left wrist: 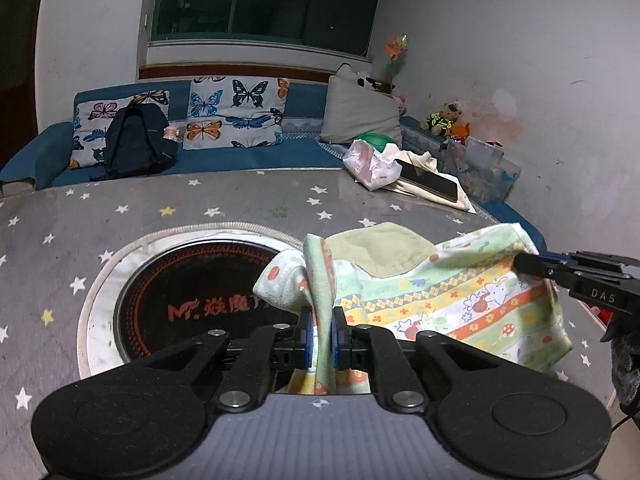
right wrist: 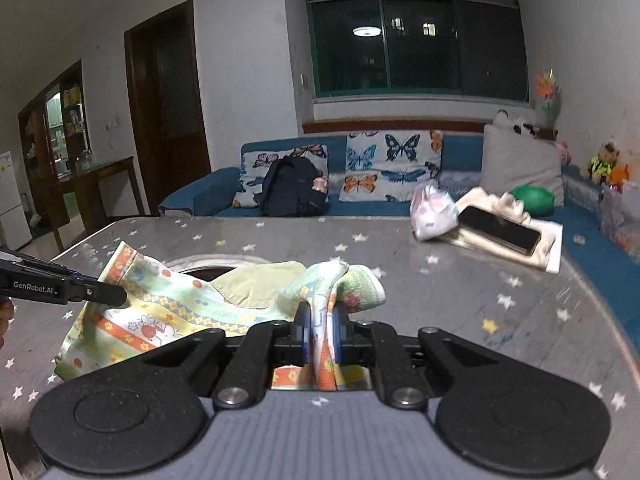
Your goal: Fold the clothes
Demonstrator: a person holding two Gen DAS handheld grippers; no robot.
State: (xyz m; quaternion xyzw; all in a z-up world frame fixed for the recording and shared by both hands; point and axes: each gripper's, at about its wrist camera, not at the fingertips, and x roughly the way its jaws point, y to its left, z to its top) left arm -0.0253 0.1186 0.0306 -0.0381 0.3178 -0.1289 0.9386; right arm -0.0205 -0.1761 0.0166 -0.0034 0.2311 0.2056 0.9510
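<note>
I am clamping the printed cloth (left wrist: 440,296) in both the left gripper (left wrist: 320,332) and right gripper (right wrist: 320,332), lower centre; it is hanging bunched, folding incomplete.

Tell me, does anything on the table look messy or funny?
The patterned cloth is bunched and crooked, pinched by the left gripper and the right gripper, draping over the round cooktop. At the far corner, a phone lies tilted on crumpled fabric.
</note>
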